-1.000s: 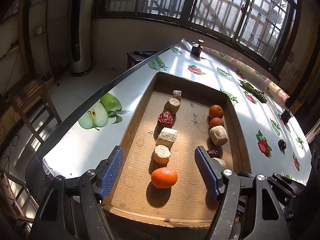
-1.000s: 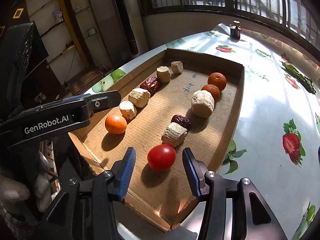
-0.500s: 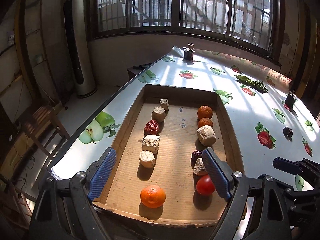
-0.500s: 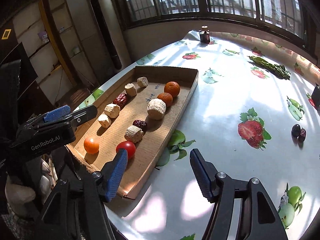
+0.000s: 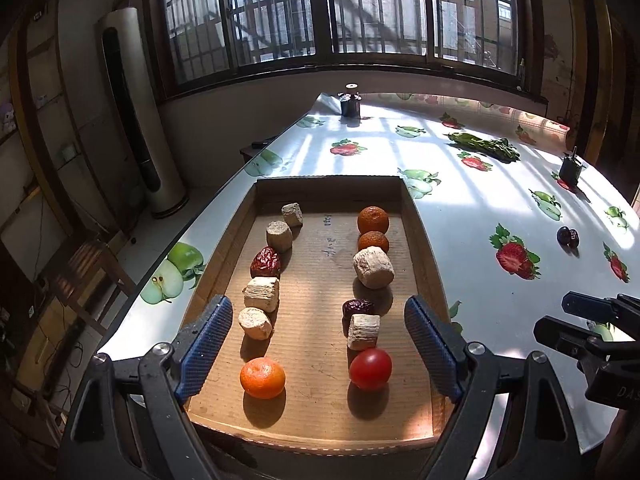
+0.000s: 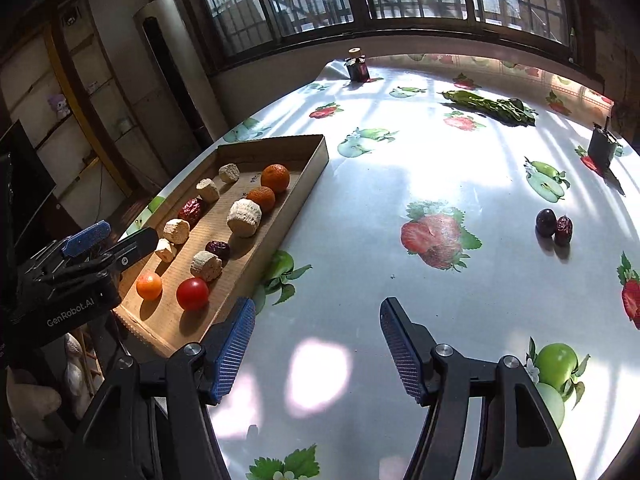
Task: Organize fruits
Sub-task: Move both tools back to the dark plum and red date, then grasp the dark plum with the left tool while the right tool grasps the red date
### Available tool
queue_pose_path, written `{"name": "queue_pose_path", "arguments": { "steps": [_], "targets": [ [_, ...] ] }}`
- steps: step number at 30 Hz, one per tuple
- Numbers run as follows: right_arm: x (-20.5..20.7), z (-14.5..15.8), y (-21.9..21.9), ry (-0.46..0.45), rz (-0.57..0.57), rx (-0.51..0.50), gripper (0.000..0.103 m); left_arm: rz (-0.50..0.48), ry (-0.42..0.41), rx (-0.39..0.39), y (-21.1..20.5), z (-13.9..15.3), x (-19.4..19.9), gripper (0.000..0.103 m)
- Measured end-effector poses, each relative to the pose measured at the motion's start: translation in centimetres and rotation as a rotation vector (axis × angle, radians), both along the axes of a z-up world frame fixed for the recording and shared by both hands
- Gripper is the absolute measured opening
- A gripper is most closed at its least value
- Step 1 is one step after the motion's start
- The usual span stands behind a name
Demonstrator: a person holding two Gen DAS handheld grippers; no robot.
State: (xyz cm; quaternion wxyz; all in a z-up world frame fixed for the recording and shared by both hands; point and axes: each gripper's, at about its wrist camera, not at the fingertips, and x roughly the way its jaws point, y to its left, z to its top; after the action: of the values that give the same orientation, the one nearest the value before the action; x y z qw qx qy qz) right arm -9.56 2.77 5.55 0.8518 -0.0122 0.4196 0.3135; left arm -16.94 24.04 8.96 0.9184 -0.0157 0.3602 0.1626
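Observation:
A shallow cardboard tray [image 5: 420, 236] [image 6: 308, 184] lies on the table's left side. It holds two rows of oranges, red dates and beige chunks. An orange [image 5: 262, 377] and a red tomato [image 5: 370, 368] [image 6: 192, 293] sit at its near end. My left gripper [image 5: 318, 346] is open and empty, above the tray's near end. My right gripper [image 6: 316, 346] is open and empty over bare tablecloth right of the tray. A dark plum [image 6: 545, 222] and a red date [image 6: 564, 230] lie loose on the table at the far right.
The table has a white fruit-print cloth [image 6: 420, 152]. A green vegetable bundle [image 6: 490, 106] lies at the back. A small dark jar [image 6: 357, 68] stands at the far edge, a dark clip [image 6: 602, 146] at the right. A chair [image 5: 86, 268] stands left of the table.
Both grippers have drawn back and up from the tray. The right gripper let go of the tomato at the tray's near end and swung right over the tablecloth.

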Motion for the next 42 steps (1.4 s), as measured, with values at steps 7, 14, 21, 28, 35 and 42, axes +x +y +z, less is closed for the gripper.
{"name": "queue_pose_path", "arguments": {
  "steps": [7, 14, 21, 28, 35, 42],
  "targets": [
    [0.9, -0.3, -2.9, 0.014, -0.061, 0.005, 0.070, -0.035, 0.018, 0.008, -1.6, -0.2, 0.7, 0.088],
    [2.5, 0.0, -7.9, 0.023, -0.169, 0.013, 0.070, -0.138, 0.043, -0.047, -4.0, 0.4, 2.3, 0.088],
    [5.5, 3.1, -18.3, -0.021, -0.433, 0.031, 0.073, -0.229, 0.064, -0.092, -7.2, -0.2, 3.7, 0.088],
    [10.5, 2.2, -20.5, 0.015, -0.513, -0.004, 0.075, -0.312, 0.112, -0.122, -10.2, -1.4, 4.6, 0.087],
    [15.7, -1.5, -16.7, 0.053, -0.499, -0.068, 0.044, -0.322, 0.130, -0.124, -10.5, -1.8, 4.8, 0.087],
    [17.8, -3.7, -15.2, 0.081, -0.492, -0.064, 0.044, -0.327, 0.155, -0.139, -10.5, -2.5, 5.7, 0.087]
  ]
}}
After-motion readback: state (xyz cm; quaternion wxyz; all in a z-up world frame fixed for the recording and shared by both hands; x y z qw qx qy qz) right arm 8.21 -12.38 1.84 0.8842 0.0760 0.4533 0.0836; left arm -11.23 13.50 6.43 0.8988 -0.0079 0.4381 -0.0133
